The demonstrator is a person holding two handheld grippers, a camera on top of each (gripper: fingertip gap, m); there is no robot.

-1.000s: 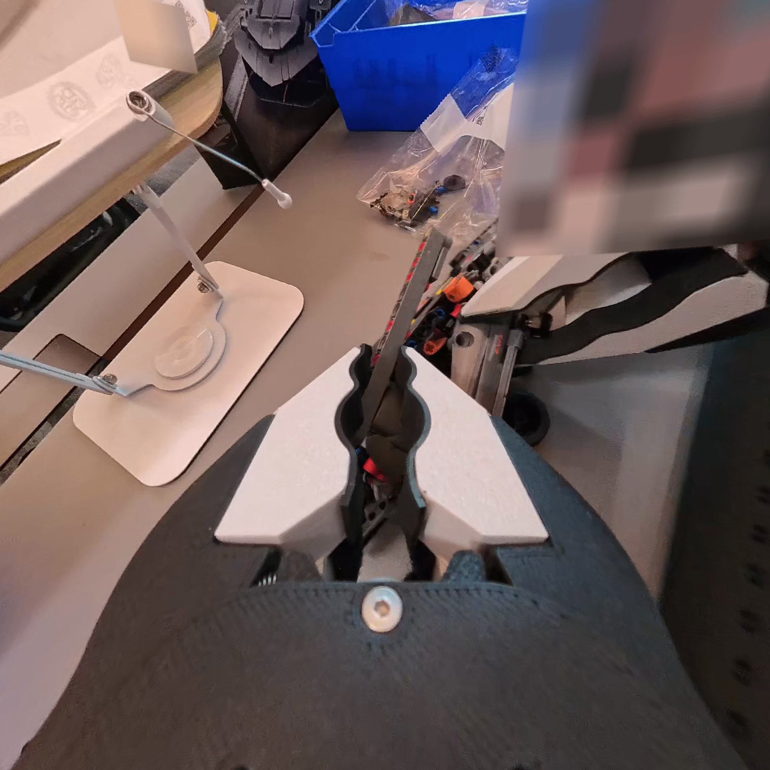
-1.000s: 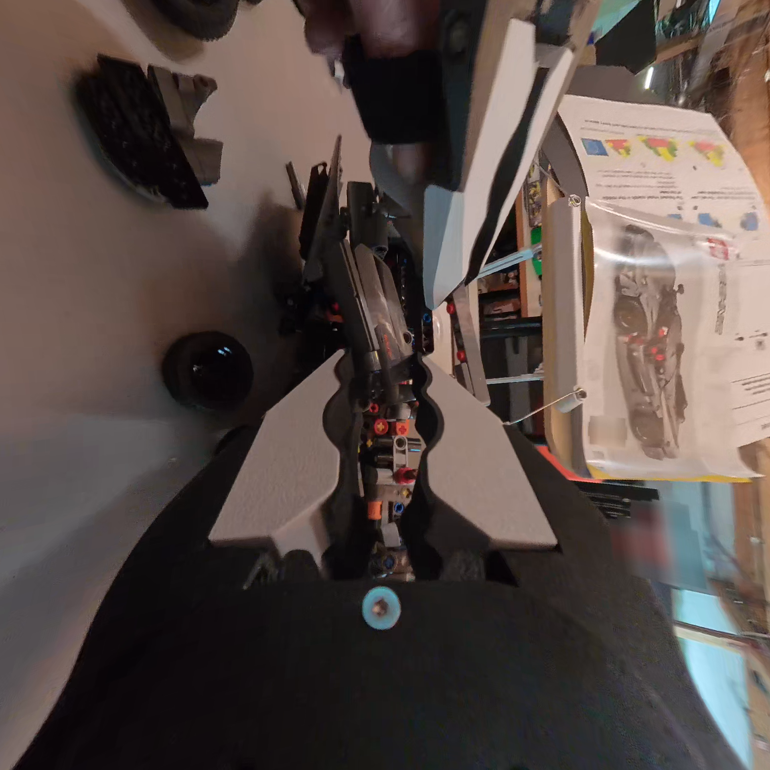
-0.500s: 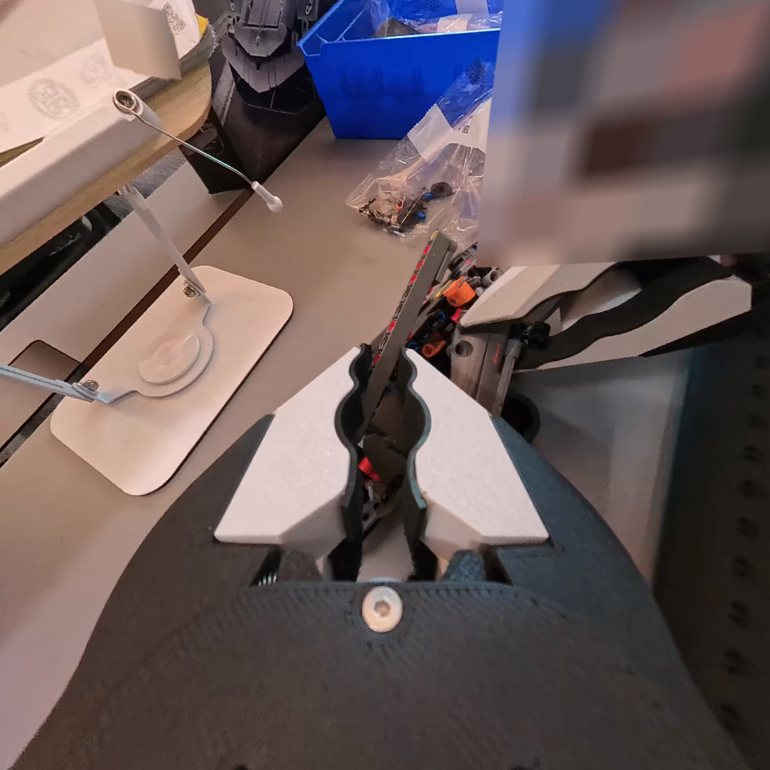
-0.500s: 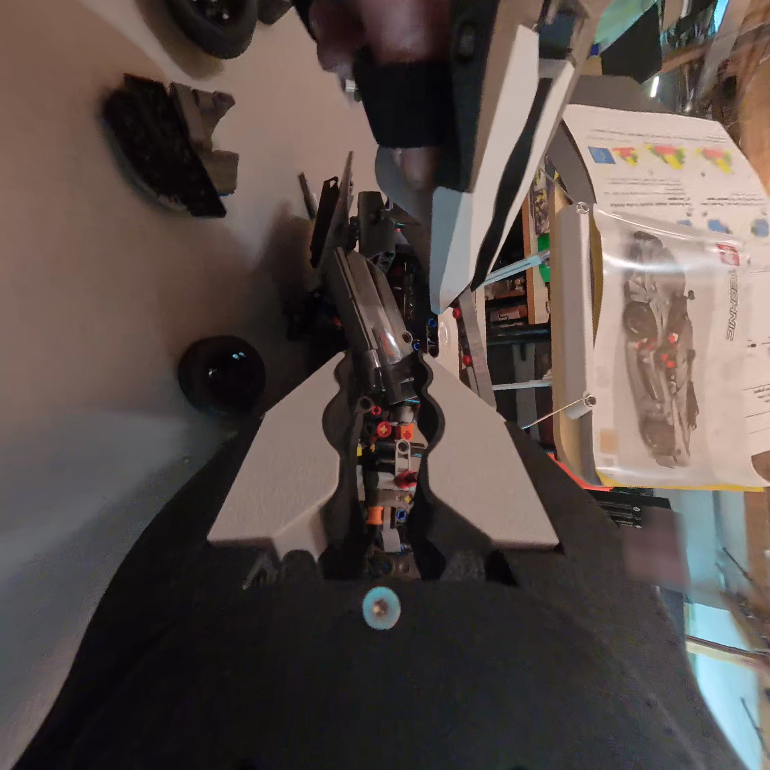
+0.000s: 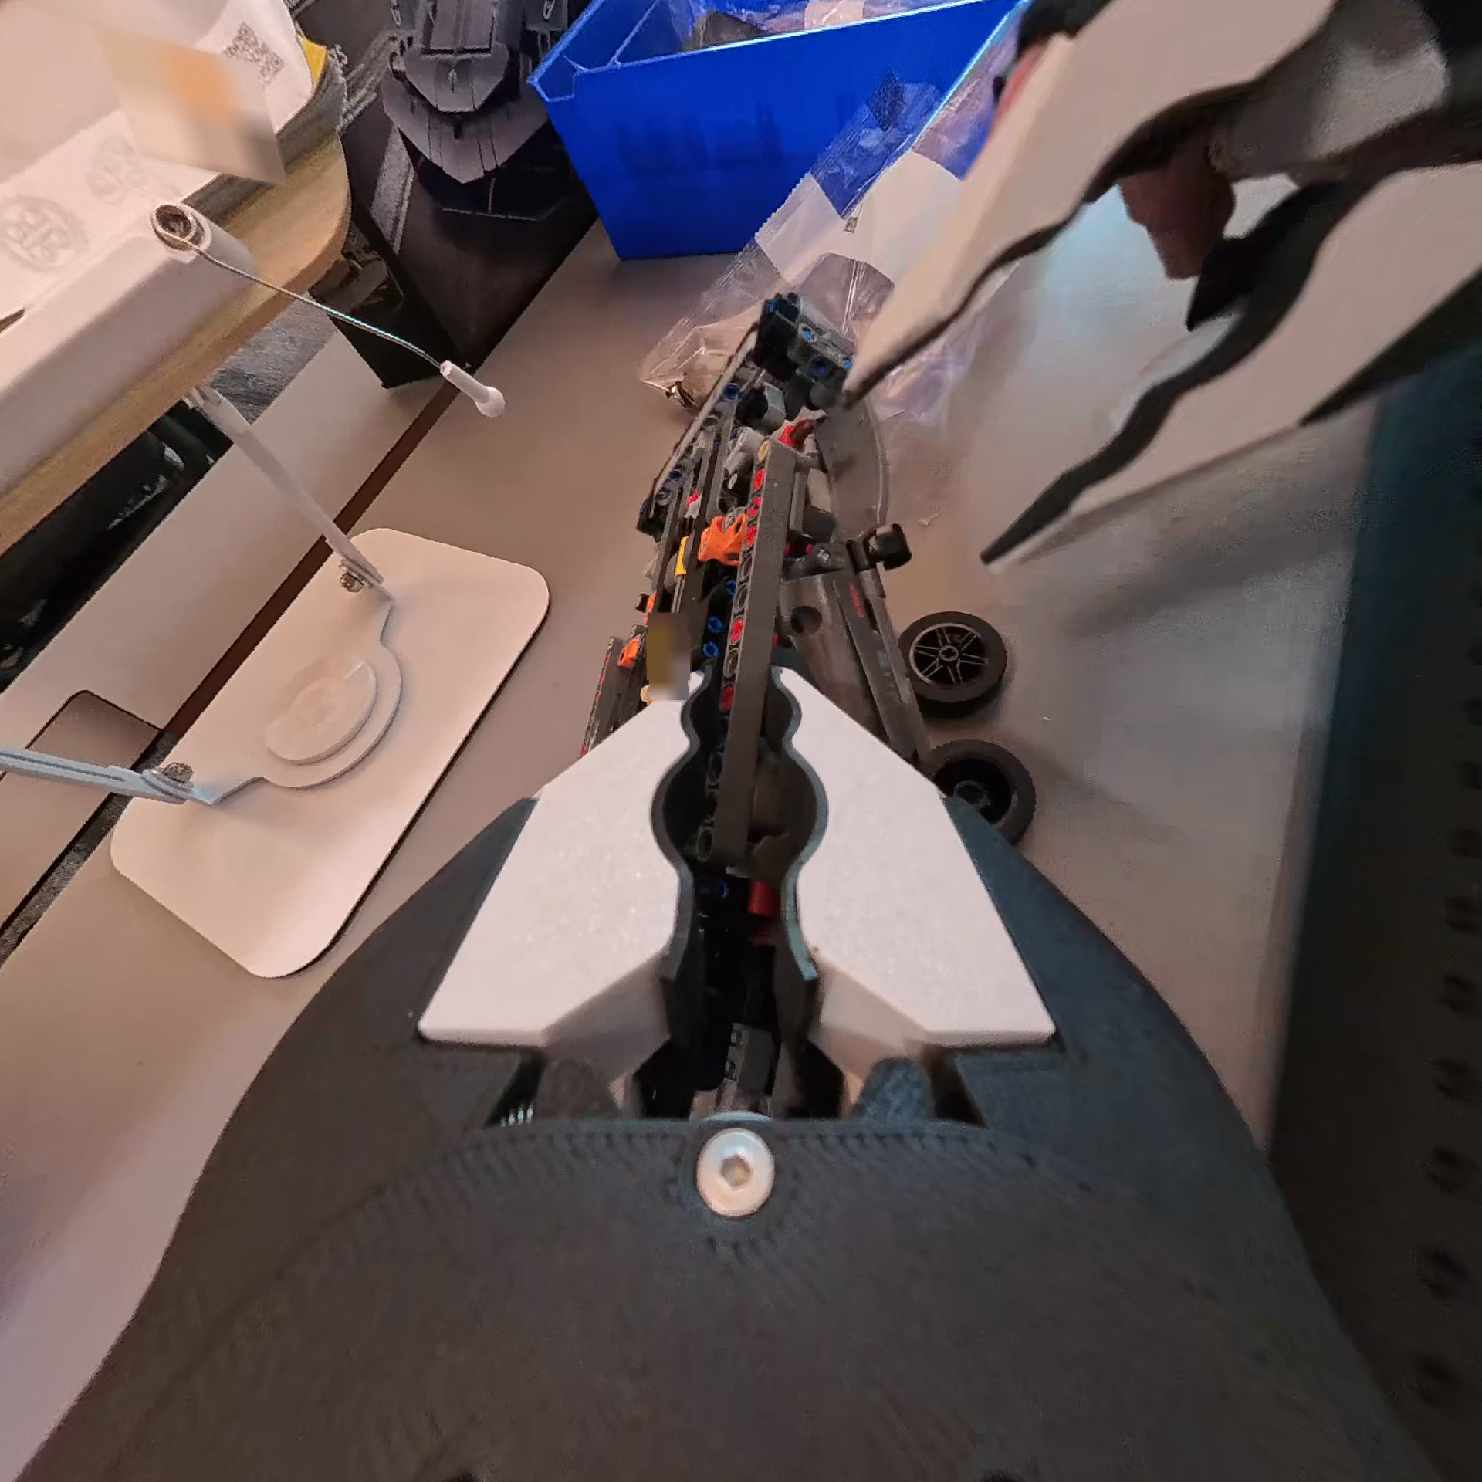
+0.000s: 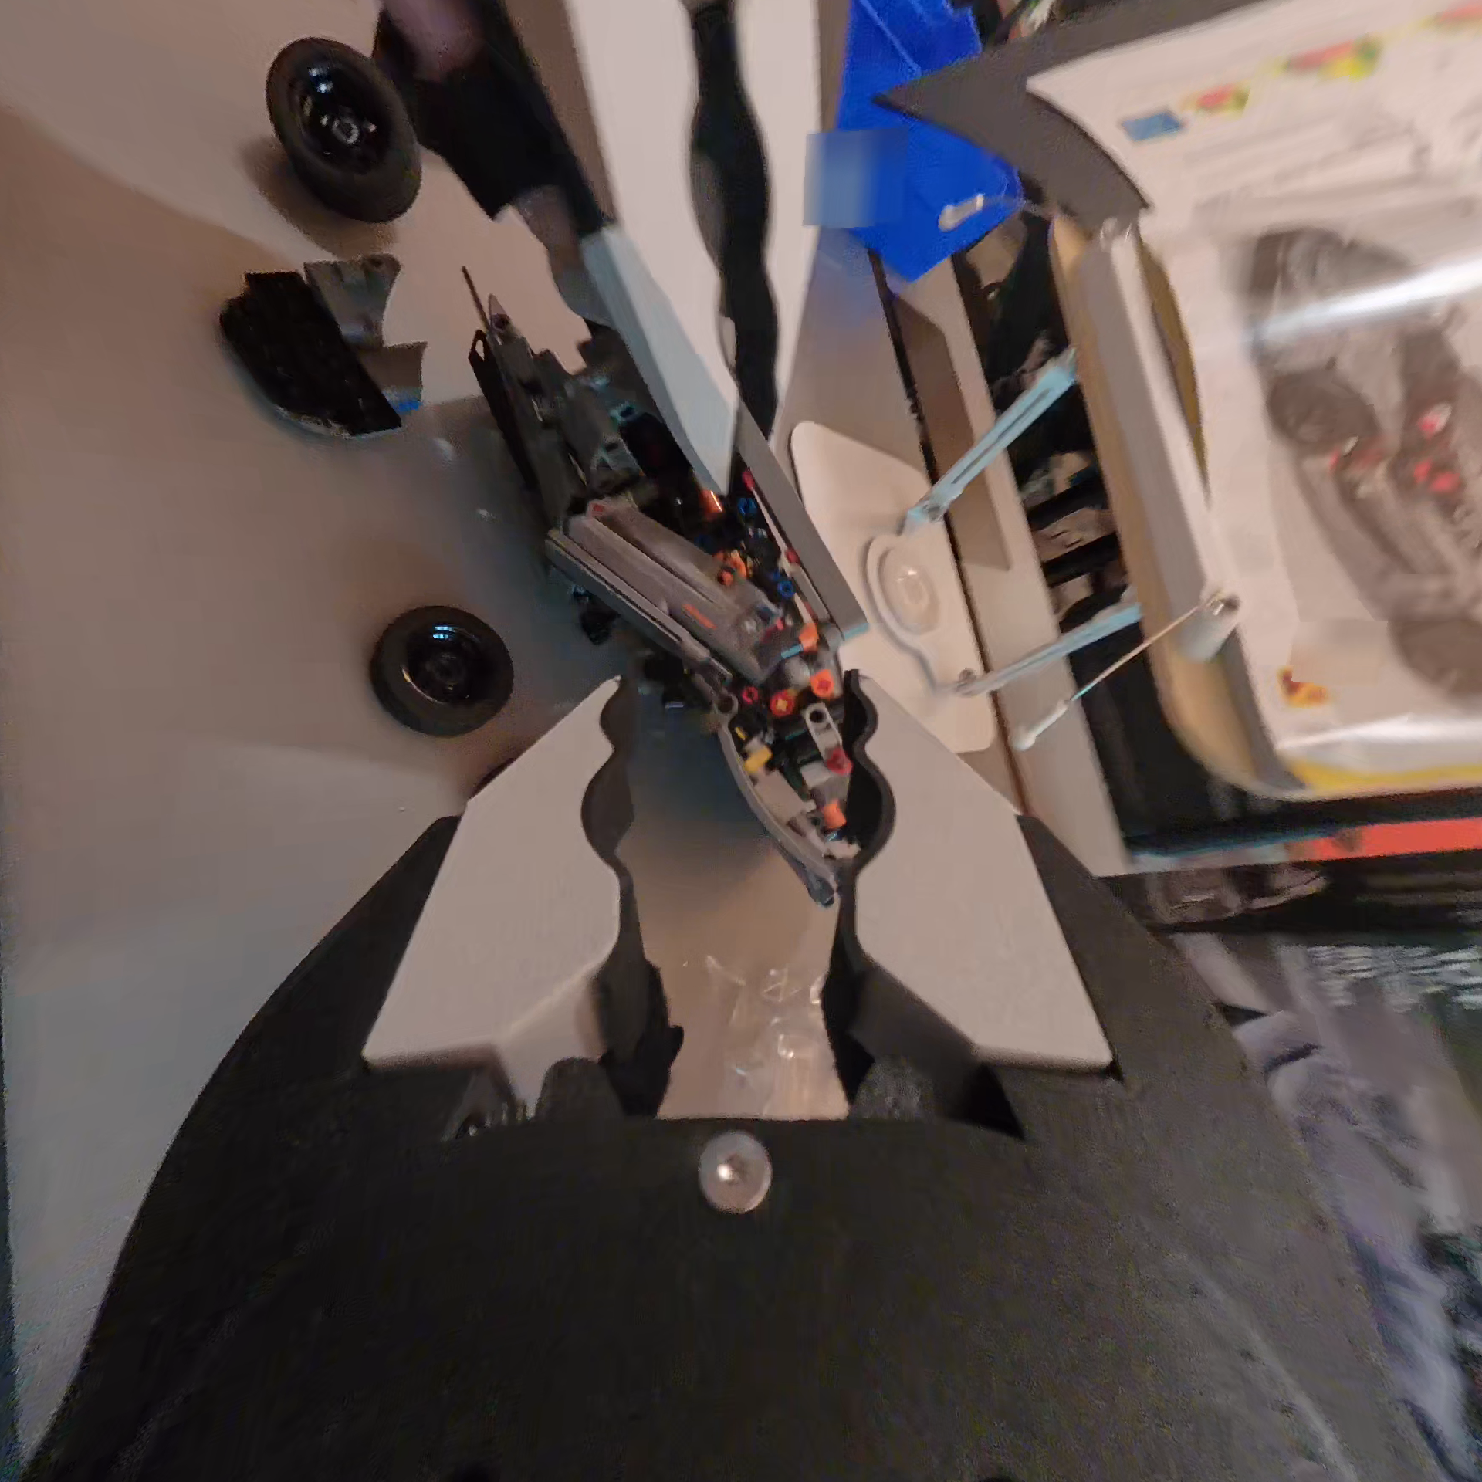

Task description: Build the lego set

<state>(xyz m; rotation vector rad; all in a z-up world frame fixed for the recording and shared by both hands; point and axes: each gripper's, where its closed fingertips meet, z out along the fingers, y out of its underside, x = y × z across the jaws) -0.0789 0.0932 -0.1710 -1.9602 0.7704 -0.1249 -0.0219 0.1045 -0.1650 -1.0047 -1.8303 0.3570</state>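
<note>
A long dark grey lego car chassis with red, orange and blue pins lies tilted above the grey table. My left gripper is shut on its near end, clamping a dark grey beam. My right gripper is open at the upper right of the left wrist view, near the chassis's far end. In the right wrist view the right gripper stands wide open. The chassis lies against its right finger, not clamped. The left gripper holds the far end there.
Two black wheels lie right of the chassis. A black and grey sub-assembly lies farther off. A blue bin and a parts bag are at the back. A white stand holds the instruction booklet. About 7 centimetres separates my left fingertips from my right.
My right gripper has opened, let go of the chassis and drawn back from it. My left gripper keeps its hold, and more of the chassis now shows.
</note>
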